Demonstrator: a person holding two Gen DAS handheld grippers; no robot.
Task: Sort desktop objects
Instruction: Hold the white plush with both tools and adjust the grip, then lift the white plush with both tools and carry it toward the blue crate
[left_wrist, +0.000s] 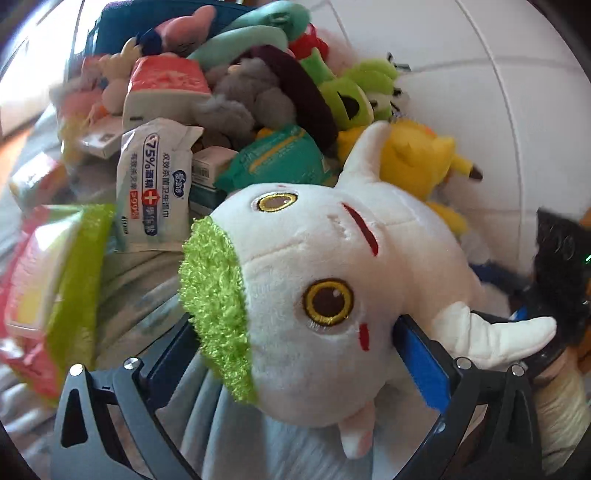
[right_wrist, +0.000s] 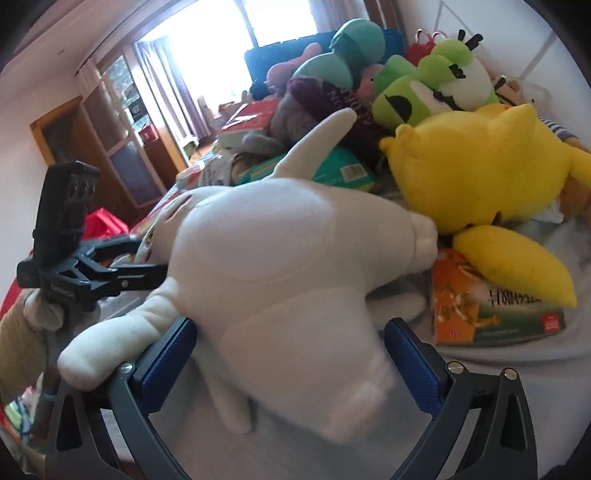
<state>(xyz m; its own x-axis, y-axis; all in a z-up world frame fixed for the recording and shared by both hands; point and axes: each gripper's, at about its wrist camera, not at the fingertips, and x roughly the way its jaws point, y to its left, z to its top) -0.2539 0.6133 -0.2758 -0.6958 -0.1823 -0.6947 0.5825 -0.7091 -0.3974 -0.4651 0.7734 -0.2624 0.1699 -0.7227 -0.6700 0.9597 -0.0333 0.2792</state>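
Note:
A white horned plush toy (left_wrist: 314, 273) with yellow eyes and a green fuzzy patch fills the left wrist view. My left gripper (left_wrist: 295, 354) has its blue pads against both sides of the plush's head, shut on it. In the right wrist view the same plush (right_wrist: 273, 266) shows from behind, its body between my right gripper's (right_wrist: 291, 354) blue pads, which press on its sides. The left gripper (right_wrist: 125, 273) shows at the left of that view, at the plush's head.
A pile lies behind on the grey cloth: a yellow plush (right_wrist: 480, 173), a green frog plush (right_wrist: 424, 85), a teal plush (left_wrist: 255, 33), a wet-wipes pack (left_wrist: 155, 188), a teal pack (left_wrist: 280, 158), an orange box (right_wrist: 491, 314). A white wall (left_wrist: 480, 92) stands at the right.

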